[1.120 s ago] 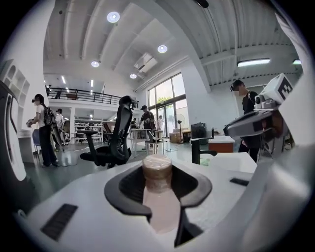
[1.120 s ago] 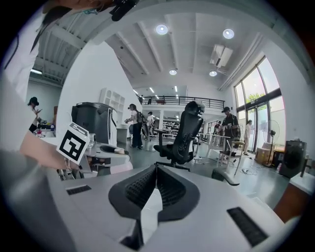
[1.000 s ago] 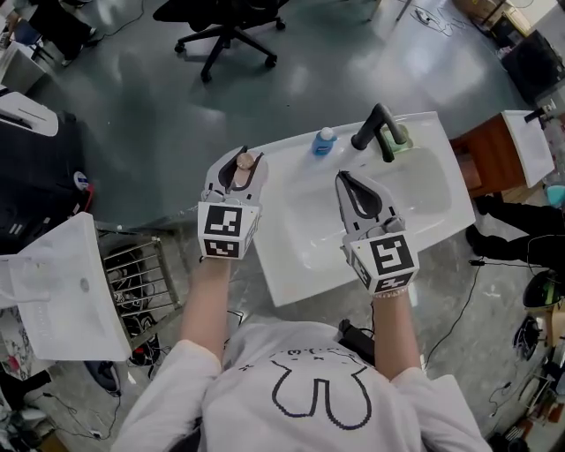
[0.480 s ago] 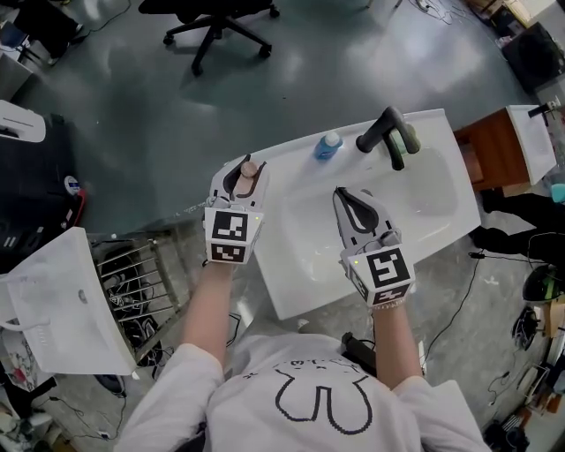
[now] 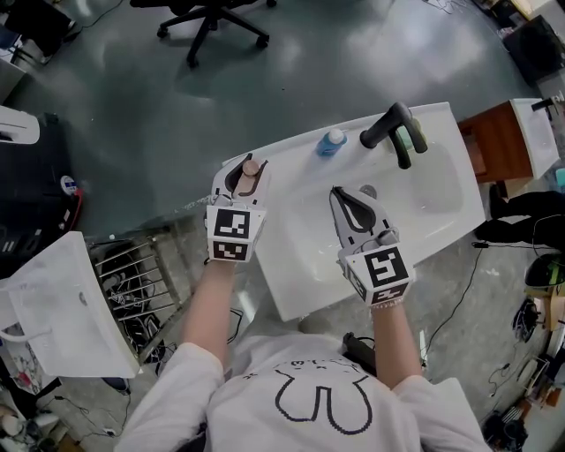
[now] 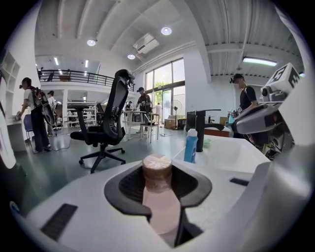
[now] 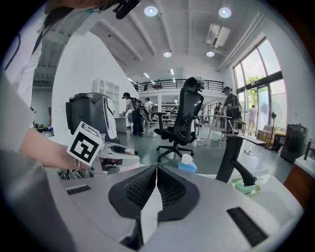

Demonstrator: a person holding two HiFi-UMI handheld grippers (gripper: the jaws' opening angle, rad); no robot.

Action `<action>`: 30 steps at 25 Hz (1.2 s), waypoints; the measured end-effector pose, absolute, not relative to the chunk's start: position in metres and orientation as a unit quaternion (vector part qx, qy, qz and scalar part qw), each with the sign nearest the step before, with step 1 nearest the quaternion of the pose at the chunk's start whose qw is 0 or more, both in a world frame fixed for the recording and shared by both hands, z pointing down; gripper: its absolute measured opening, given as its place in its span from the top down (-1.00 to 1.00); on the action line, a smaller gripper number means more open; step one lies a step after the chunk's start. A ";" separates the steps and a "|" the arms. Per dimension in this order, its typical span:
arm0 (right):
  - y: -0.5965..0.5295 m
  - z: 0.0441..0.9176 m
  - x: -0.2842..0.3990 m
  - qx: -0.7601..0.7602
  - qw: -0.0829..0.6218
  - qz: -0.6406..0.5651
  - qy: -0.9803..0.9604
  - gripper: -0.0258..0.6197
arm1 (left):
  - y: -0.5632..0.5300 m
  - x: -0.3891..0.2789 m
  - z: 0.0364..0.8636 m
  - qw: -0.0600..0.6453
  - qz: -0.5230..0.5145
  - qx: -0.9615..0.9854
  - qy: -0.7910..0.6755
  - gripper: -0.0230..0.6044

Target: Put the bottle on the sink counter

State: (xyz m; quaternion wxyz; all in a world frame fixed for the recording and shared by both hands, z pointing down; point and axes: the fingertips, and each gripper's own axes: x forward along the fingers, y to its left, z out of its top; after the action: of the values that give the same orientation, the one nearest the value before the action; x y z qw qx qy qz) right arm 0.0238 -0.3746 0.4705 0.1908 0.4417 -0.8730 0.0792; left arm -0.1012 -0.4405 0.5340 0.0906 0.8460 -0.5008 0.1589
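A small pink bottle (image 6: pixel 158 192) with a brown cap (image 5: pixel 251 167) is clamped between the jaws of my left gripper (image 5: pixel 243 179). It hangs over the left end of the white sink counter (image 5: pixel 291 291). In the left gripper view the bottle stands upright between the black pads (image 6: pixel 194 187). My right gripper (image 5: pixel 351 199) hovers over the sink basin (image 5: pixel 433 190), jaws shut together with nothing in them; its pads (image 7: pixel 170 189) meet in the right gripper view.
A blue-and-white bottle (image 5: pixel 332 141) stands at the counter's back edge. A black faucet (image 5: pixel 393 128) and a green sponge (image 5: pixel 415 139) are beside it. An office chair (image 5: pixel 207 18) stands beyond. A second white sink (image 5: pixel 53 309) and wire rack (image 5: pixel 132 274) lie at left.
Both grippers have shifted only slightly in view as the head camera moved; the bottle stays gripped in the left one over the counter's left end.
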 end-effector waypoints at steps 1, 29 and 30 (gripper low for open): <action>-0.375 0.471 0.023 0.441 0.191 0.079 -0.873 0.83 | -0.441 -0.100 0.535 0.089 0.160 0.848 -0.498 0.52; -0.329 0.421 0.025 0.433 0.131 0.044 -0.891 0.83 | -0.398 -0.095 0.513 0.089 0.165 0.839 -0.510 -0.04; -0.325 0.418 0.026 0.435 0.127 0.044 -0.890 0.83 | -0.392 -0.096 0.508 0.086 0.163 0.837 -0.515 -0.04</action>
State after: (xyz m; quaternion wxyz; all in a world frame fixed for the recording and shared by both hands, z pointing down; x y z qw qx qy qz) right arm 0.0265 -0.3251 0.4182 0.1269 0.4347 -0.8905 0.0439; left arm -0.0961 -0.3920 0.5077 0.0864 0.8374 -0.5145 0.1633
